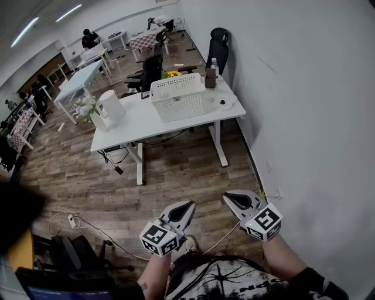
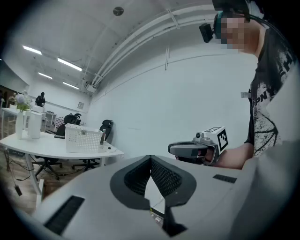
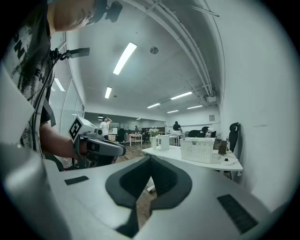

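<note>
I hold the left tongs (image 1: 187, 207) clenched, the pads meeting at the tip with nothing between them, and the right tongs (image 1: 229, 198) are clenched and bare the same way. Both hang low over the wooden floor (image 1: 176, 173), side by side but apart, close to the person carrying them. Nearest ahead of them is the white basket (image 1: 179, 96), which stands on the white surface (image 1: 143, 123), well apart from both tongs. It sits toward the wall end of that surface. Just beside it on that side are a brown box (image 1: 210, 78) and a flat round white thing (image 1: 225, 103). At the other end stand a white jug (image 1: 112, 105) and a bunch of flowers (image 1: 86, 108). A black chair (image 1: 218, 44) is behind the surface, against the white wall (image 1: 304, 88). A cable (image 1: 73, 222) lies loose on the floor to my left. Farther back the room is a long open office with more tables (image 1: 82, 79), and a person (image 1: 89, 38) is at the far end under strip lights (image 1: 69, 13)
</note>
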Action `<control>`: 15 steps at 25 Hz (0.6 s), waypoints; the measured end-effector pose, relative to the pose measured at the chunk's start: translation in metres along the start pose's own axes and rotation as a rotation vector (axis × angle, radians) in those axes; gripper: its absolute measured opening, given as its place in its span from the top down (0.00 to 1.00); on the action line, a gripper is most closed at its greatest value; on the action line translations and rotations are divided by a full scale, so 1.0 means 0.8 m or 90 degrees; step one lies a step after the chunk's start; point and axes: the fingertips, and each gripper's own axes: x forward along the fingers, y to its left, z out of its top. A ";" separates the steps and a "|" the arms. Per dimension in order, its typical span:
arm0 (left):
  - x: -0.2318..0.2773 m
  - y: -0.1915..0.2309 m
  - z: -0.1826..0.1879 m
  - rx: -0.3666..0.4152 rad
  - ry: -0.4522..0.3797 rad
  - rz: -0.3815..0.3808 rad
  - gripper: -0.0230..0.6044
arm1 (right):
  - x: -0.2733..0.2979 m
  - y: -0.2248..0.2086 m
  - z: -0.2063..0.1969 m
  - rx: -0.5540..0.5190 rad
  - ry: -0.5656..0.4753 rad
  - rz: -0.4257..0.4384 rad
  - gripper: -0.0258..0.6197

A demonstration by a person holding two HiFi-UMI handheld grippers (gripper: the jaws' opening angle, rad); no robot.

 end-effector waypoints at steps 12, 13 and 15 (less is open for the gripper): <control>0.011 -0.007 0.000 0.004 0.008 0.002 0.95 | -0.007 -0.009 0.007 0.015 -0.021 0.012 0.92; 0.010 -0.007 0.000 0.005 0.009 0.004 0.95 | -0.007 -0.008 0.007 0.018 -0.023 0.015 0.92; 0.009 -0.006 0.000 0.007 0.010 0.009 0.95 | -0.007 -0.006 0.005 0.022 -0.026 0.019 0.92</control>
